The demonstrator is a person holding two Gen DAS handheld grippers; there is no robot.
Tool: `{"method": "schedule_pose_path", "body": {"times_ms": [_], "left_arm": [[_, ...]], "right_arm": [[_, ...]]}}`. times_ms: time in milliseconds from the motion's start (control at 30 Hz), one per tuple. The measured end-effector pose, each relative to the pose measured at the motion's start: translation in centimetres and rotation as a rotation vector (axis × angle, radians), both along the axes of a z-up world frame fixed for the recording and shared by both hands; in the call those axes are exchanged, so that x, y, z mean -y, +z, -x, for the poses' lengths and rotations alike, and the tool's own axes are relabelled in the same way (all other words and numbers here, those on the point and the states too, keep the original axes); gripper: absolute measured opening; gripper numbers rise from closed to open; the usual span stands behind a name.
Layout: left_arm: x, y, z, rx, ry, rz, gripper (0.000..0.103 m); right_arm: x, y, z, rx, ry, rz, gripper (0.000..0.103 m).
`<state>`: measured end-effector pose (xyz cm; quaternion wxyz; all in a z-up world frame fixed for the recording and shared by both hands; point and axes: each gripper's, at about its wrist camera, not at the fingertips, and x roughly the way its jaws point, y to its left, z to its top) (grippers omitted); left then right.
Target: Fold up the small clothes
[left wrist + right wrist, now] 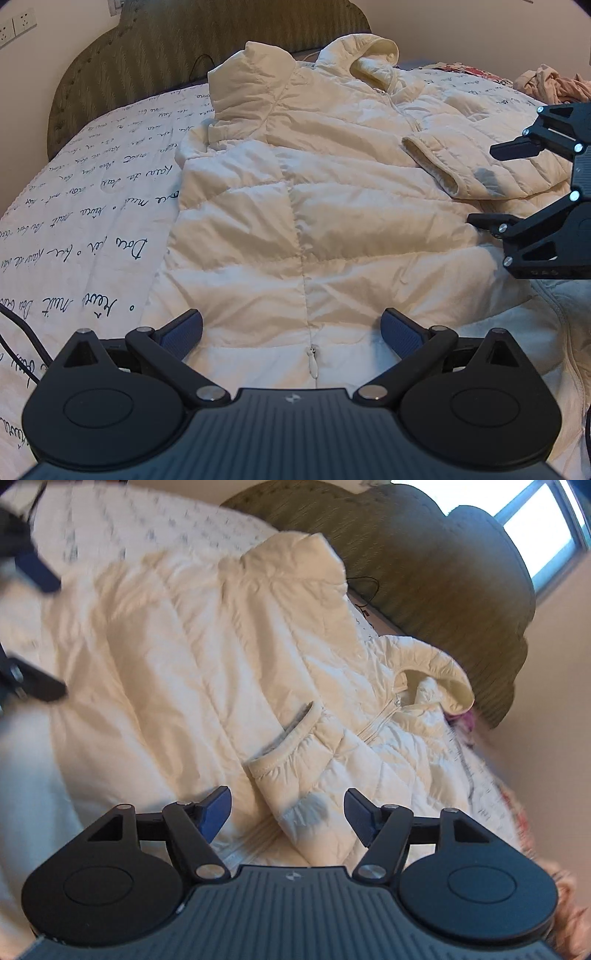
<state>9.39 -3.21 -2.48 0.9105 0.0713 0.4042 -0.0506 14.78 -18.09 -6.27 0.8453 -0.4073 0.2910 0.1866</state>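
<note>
A cream puffer jacket (314, 192) lies zip side up on the bed, its collar (373, 51) toward the headboard. One sleeve is folded across the chest, cuff (432, 162) near the zip. My left gripper (291, 325) hangs open over the hem, its pads either side of the zip pull (313, 363) and touching nothing. My right gripper (484, 184) enters from the right, open beside the folded sleeve. In the right wrist view the jacket (207, 657) is blurred. There the right gripper (288, 805) spans the sleeve (295, 775) without pressing it, and the left gripper (48, 631) shows at the left edge.
The bed sheet (92, 206) is white with dark script. A padded olive headboard (166, 55) stands at the far end. Pink clothes (554, 85) lie at the far right, a white garment (517, 350) under the jacket's right edge, and a black cable (22, 332) at the left.
</note>
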Motion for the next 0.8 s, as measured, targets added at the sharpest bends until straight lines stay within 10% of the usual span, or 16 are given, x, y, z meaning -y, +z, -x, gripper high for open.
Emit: {"method": "schedule_pose_path", "body": {"times_ms": [133,233,800], "left_arm": [[-0.6,0.1,-0.3,-0.019,0.039,0.019,0.103],[-1.0,0.2,-0.6,-0.027,0.066,0.028,0.103],[-1.6,0.2,-0.5,-0.033,0.075,0.043,0.103]], "right_arm": [[-0.9,-0.3,-1.2,-0.006,-0.015,-0.032,0.024],[-1.8,-0.3,-1.5,0.036,-0.03,-0.049,0.012],[-5.2,3.4,-3.6,0.044,-0.041,-0.326,0.009]]}}
